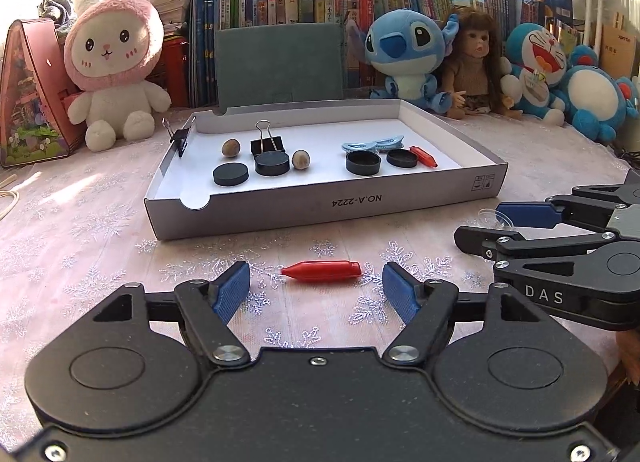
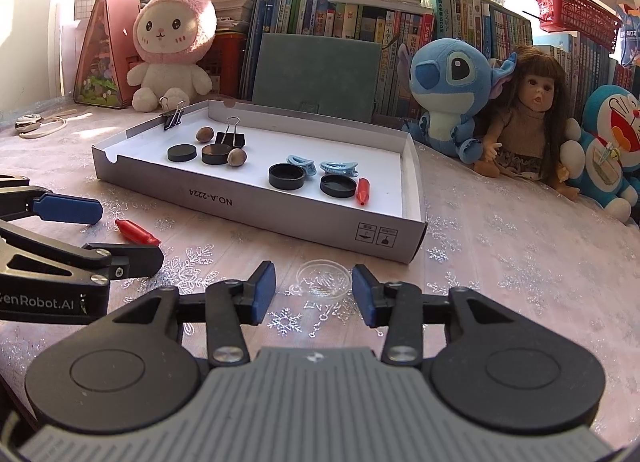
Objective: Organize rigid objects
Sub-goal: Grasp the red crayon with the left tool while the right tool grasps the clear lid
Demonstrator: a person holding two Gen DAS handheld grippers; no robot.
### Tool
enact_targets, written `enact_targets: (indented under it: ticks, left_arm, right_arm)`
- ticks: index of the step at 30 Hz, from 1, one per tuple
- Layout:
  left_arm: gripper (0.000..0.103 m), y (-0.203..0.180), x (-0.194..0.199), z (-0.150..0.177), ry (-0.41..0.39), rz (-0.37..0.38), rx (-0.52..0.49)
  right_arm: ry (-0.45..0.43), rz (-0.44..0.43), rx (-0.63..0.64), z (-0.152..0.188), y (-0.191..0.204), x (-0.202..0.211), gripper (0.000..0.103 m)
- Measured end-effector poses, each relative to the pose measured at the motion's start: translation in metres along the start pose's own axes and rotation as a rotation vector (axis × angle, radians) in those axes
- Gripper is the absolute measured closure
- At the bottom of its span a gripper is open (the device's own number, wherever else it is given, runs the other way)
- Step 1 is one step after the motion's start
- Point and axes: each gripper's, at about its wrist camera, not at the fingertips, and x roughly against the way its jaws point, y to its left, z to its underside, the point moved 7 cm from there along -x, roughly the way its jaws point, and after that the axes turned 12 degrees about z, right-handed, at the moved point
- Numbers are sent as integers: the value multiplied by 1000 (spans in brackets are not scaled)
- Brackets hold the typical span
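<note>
left gripper (image 1: 316,286) open, straddling the red bullet-shaped plastic piece (image 1: 322,271) near the shallow white cardboard tray (image 1: 320,206); right gripper (image 2: 314,294) open around a clear plastic disc (image 2: 322,277), likely both lined up for pickup.

Left wrist view sits low over the tablecloth (image 1: 100,222), facing the bookshelf (image 1: 300,2) across the near long wall of the shallow box (image 1: 320,206), close in. Right wrist view sits just right of it, equally low, facing the same way. Both share the box (image 2: 256,202), the plush row and each other's fingers.
</note>
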Motion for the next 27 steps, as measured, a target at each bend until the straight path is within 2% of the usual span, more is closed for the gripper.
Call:
enact_targets:
  ticks: [9, 17, 19, 22, 24, 27]
  left_arm:
    - [31, 7, -6, 3, -26, -24, 17]
    - [31, 8, -7, 3, -29, -27, 18]
    - [34, 8, -7, 3, -29, -31, 21]
    - [43, 7, -6, 2, -27, -29, 20]
    - [53, 4, -6, 1, -26, -22, 17]
    - [60, 1, -6, 1, -23, -14, 17]
  right_arm:
    - [3, -3, -26, 2, -3, -2, 37]
    - [40, -9, -81, 3, -9, -8, 27]
    - [44, -3, -84, 3, -9, -8, 25]
    - [44, 5, -83, 4, -9, -8, 24]
    - [45, 5, -85, 4, -9, -8, 24]
    - [45, 8, -86, 4, -8, -8, 24]
